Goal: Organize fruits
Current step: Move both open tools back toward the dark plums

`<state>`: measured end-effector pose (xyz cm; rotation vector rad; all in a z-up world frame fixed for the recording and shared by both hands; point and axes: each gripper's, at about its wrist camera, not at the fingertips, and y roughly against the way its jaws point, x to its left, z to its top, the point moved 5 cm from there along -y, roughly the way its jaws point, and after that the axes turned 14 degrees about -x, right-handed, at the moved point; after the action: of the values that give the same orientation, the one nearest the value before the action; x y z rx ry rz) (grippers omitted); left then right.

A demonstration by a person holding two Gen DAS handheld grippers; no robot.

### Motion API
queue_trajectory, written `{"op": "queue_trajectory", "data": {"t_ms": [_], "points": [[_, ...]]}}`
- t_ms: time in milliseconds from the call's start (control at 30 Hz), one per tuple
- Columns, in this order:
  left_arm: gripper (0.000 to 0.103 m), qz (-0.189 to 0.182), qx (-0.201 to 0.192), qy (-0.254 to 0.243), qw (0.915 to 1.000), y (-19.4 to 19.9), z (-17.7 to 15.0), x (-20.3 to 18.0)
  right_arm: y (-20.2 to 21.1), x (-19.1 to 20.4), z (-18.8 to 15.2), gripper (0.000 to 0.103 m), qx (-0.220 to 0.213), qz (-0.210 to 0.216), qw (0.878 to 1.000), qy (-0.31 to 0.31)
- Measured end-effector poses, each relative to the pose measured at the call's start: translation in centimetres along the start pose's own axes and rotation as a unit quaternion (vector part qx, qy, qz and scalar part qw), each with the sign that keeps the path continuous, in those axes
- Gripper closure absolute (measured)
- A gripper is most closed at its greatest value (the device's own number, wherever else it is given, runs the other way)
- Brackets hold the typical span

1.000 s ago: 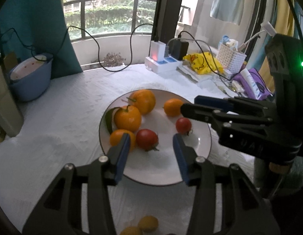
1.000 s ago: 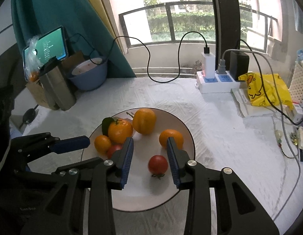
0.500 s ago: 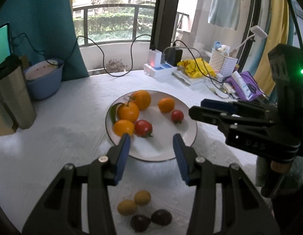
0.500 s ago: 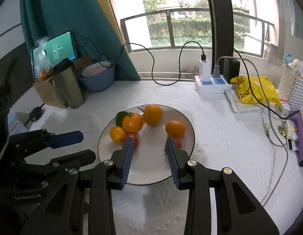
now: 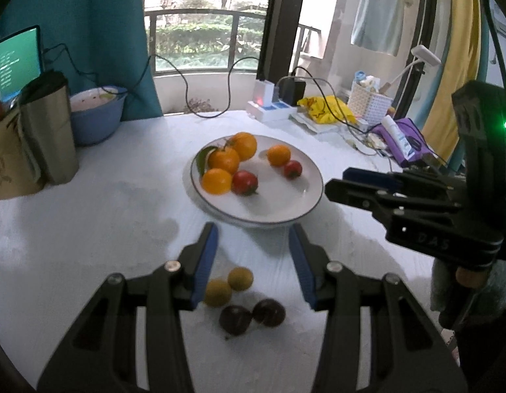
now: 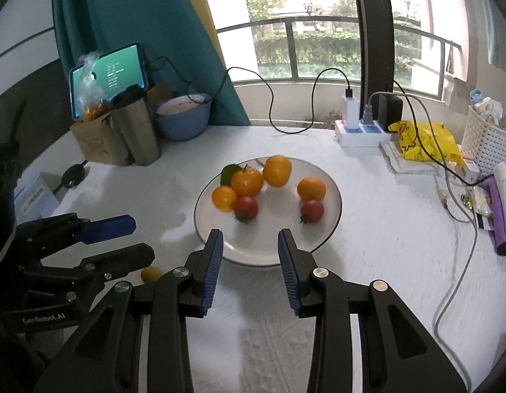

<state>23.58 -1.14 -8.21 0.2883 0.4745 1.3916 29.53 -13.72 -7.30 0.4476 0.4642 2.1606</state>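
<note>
White round ceramic plate [image 6: 331, 219] is sitting just ahead of the right gripper [image 6: 249, 239], holding four oranges [image 6: 246, 181] and two red tomatoes [image 6: 312, 211]. Both grippers — the left gripper [image 5: 251, 232] too — are hovering partly open, empty.

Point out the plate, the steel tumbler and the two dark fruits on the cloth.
plate [image 5: 287, 211]: left wrist view, bare near rim.
steel tumbler [image 6: 138, 131]: right wrist view, middle of its side.
dark fruits [image 5: 235, 320]: left wrist view, top of the left one.
</note>
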Motion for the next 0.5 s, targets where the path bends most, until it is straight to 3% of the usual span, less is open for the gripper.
{"op": "queue_trajectory", "data": {"t_ms": [500], "points": [[0.056, 0.012, 0.013, 0.021, 0.9996, 1.7, -3.6, 1.9, 0.7, 2.3, -2.9, 0.066, 0.018, 0.000, 1.000, 0.000]]}}
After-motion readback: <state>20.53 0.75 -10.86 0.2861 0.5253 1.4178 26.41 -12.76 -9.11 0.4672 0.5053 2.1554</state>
